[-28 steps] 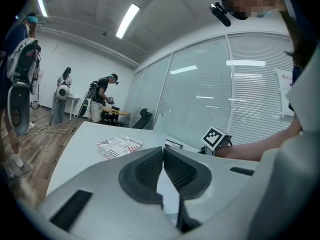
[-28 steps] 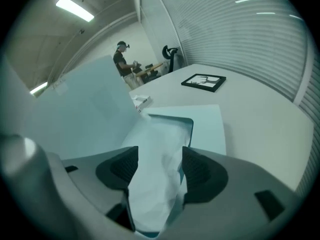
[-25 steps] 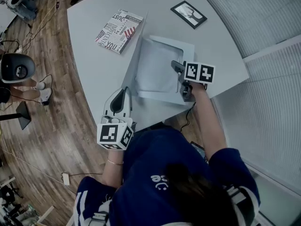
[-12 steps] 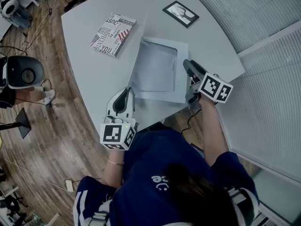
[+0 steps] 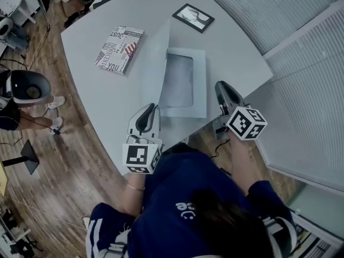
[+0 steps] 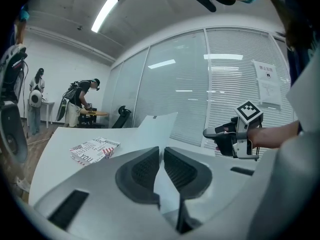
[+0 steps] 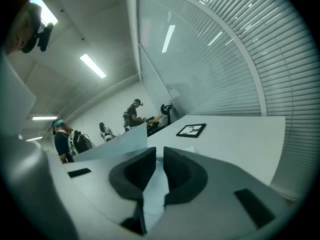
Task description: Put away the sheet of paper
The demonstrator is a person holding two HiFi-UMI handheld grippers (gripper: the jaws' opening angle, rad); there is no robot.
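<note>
**Left gripper** (image 6: 161,151) – the jaws are closed on the near edge of a raised white cover (image 6: 159,126). The thin panel runs up between the dark ribbed pads (image 6: 142,171). The cover belongs to a flat white folder (image 5: 200,98) and stands tilted along the folder's left side. The folder's base lies flat on the white curved table (image 5: 107,95).

**Right gripper** (image 7: 159,154) – the jaws have just been closing and now stand almost together, leaving only a narrow slit. Nothing is between them. In the head view this gripper is at the near right edge of the table, just right of the folder and not touching it.

**Sheet of paper** – the pale grey sheet of paper (image 5: 179,82) lies flat inside the open folder, and the folder's white border frames it on the right and near sides.

**Surroundings**
- A booklet printed with black words and a flag pattern (image 5: 115,49) lies on the far left of the table, well apart from the folder.
- A black-framed picture (image 5: 192,18) lies flat at the far side.
- A brown wooden floor (image 5: 64,160) runs along the left of the table.
- Glass walls with slatted blinds (image 7: 220,59) stand on the right.
</note>
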